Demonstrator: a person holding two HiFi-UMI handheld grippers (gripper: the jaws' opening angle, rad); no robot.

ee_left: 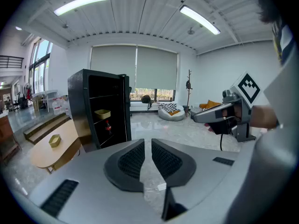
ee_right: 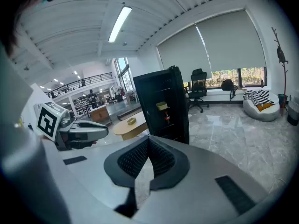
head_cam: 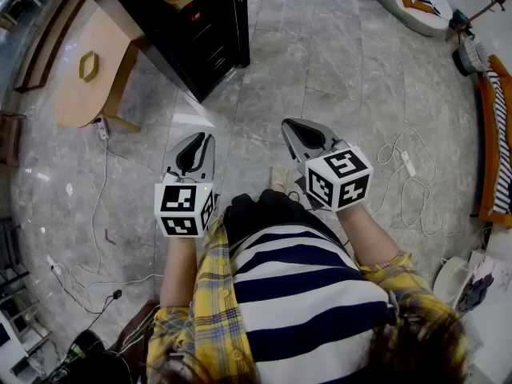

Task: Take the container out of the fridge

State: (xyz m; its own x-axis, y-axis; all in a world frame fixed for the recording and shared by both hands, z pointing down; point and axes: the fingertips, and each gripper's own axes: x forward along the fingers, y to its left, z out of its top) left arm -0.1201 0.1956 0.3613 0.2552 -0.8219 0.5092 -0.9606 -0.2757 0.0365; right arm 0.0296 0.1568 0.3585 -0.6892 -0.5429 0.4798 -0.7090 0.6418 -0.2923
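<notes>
Both my tongs hang over the marble floor, well apart from the fridge [head_cam: 204, 30] that stands far and to the left. The left tongs [head_cam: 202, 140] are drawn almost together, with only a thin slit of floor showing between them and nothing gripped. The right tongs [head_cam: 290, 126] are pinched so that the tips meet, also on nothing. From my head the fridge is cut off by the top edge and its inside is a dark blur, with just a yellowish shape and a red speck. The left gripper view makes it plain: the yellow container [ee_left: 102, 113] sits on an upper shelf, with a small red bottle [ee_left: 108, 125] on the shelf below. The right gripper view shows the same two, smaller. I cannot tell whether a glass door covers the shelves or the door stands swung aside. Left of the fridge is a rounded wooden surface [head_cam: 76, 94] carrying a small yellow tray [head_cam: 88, 65], whose contents are too small to read. Only the head view shows the white cables [head_cam: 404, 178] on the floor to my right. My own striped top hides the near floor there. Only the gripper views show the ceiling lights and the blinds on the far window [ee_left: 135, 69].
</notes>
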